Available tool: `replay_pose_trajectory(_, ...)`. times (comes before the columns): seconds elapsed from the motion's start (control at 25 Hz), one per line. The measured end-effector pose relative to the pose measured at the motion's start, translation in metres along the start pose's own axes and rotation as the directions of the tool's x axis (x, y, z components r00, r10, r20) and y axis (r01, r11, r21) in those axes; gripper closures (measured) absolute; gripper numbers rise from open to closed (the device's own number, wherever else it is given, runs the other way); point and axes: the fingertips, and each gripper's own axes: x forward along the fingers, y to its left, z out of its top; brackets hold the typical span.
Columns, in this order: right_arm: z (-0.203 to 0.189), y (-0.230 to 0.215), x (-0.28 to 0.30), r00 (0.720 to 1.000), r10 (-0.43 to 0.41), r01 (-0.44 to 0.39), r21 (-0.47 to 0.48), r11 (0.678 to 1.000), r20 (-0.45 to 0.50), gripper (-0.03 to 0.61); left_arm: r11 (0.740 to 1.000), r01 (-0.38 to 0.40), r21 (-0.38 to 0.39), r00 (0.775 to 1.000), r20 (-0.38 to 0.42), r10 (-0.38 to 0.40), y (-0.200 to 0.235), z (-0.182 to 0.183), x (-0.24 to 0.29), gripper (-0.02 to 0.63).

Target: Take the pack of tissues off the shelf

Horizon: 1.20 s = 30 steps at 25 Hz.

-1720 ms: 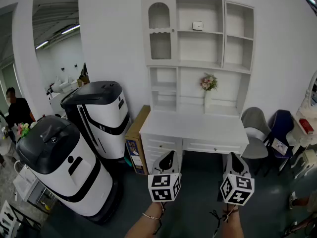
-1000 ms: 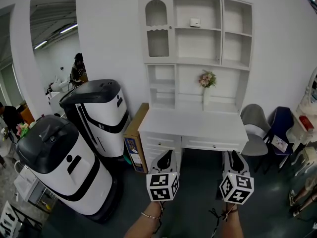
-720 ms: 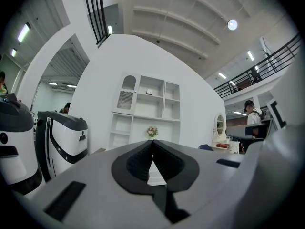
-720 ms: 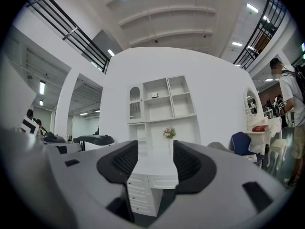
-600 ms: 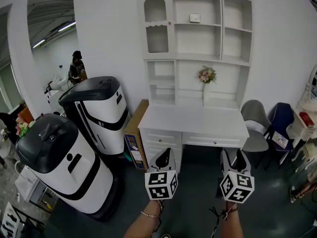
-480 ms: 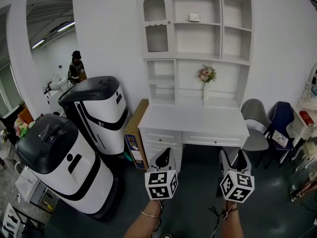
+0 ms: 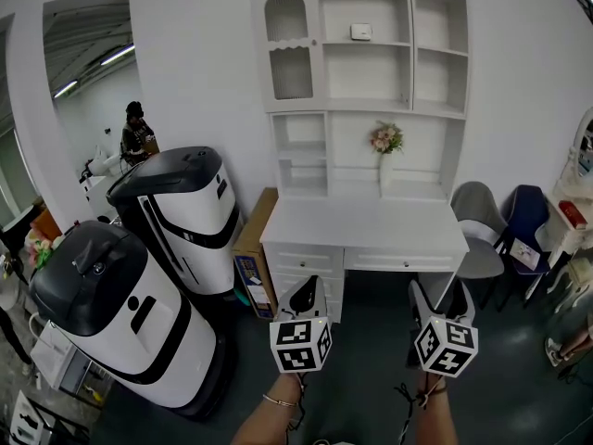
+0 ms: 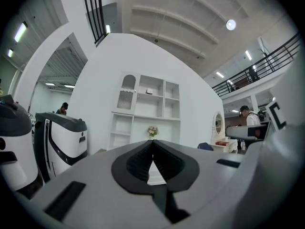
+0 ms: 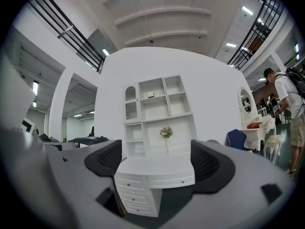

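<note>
Starting from scratch here: nothing is done yet. I'm well back from the tall white shelf (image 7: 435, 109), a painted unit of square cubbies with one arched, grilled door. It stands on a smooth white table (image 7: 366, 235) with drawers. Both tools hover low in front of me, well apart from it. My right hand-held gripper (image 7: 436, 297) has just been opening its ribbed black pads wide, with nothing between them. My left hand-held gripper (image 7: 309, 290) has its jaws pressed together, empty. The pack of tissues (image 7: 361, 31), small, pale and boxy, sits untouched in the top middle cubby. I judge the walk-up, reach, grasp and lift-off all remain.
</note>
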Motion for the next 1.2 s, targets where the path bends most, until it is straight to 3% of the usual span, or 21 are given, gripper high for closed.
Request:
replay_pose_trajectory(0.64,-0.008,0.012,0.022,0.999,-0.035,0.035,-0.024,0.999,-0.008,0.135,1.000,0.027,-0.001,1.000,-0.016,-0.027,0.030,-0.008,0.025,0.596)
replay_pose_trajectory(1.2,-0.001,-0.030,0.134,1.000,-0.028,0.027,-0.040,0.999,-0.010,0.135,1.000,0.016,-0.005,1.000,-0.015,-0.016,0.031,-0.010,0.145,0.595)
